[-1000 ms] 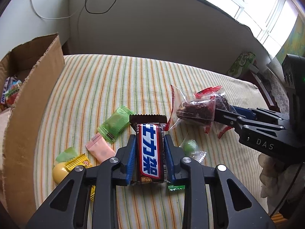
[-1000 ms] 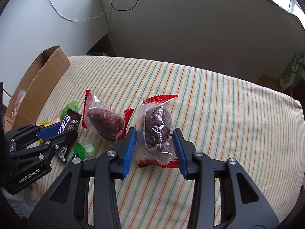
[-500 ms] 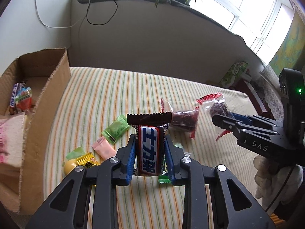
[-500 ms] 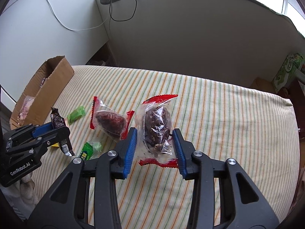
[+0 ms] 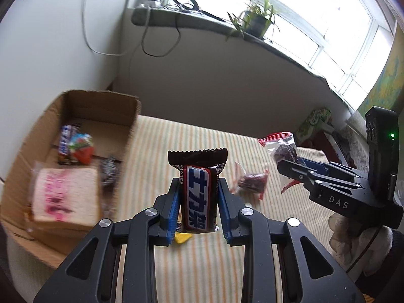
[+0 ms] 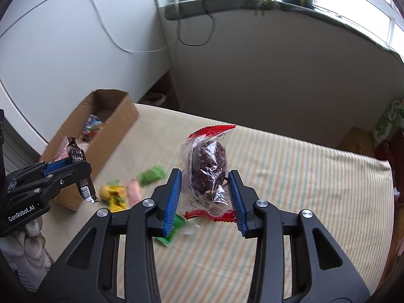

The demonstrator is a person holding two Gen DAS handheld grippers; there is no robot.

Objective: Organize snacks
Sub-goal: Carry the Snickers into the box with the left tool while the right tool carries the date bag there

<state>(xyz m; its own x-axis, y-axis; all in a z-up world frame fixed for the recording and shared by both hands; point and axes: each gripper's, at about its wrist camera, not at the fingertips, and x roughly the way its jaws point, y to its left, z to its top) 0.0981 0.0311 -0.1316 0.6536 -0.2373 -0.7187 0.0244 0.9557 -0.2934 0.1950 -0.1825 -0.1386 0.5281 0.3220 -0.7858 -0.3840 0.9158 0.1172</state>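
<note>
Left wrist view: left gripper (image 5: 198, 202) was clamped mid-body on a chocolate bar (image 5: 198, 189), upright, aloft, with the cardboard box (image 5: 75, 116) at ten o'clock. Likely light, stiff, slick-wrapped. Right gripper (image 6: 205, 194), raised level, squeezed a clear snack bag (image 6: 207, 169); probably soft, crushable, best held at its middle.

Matt black plastic fingers (image 5: 174, 197) with ribbed blue pads pinch a glossy foil-wrapped chocolate bar (image 5: 198, 197). Between the other fingers (image 6: 174, 197) crinkles a clear, shiny plastic date packet (image 6: 208, 169) with red crimped ends. Left of both sits a dull, rough cardboard box (image 5: 131, 126) on soft striped woven cloth (image 6: 303, 176)
</note>
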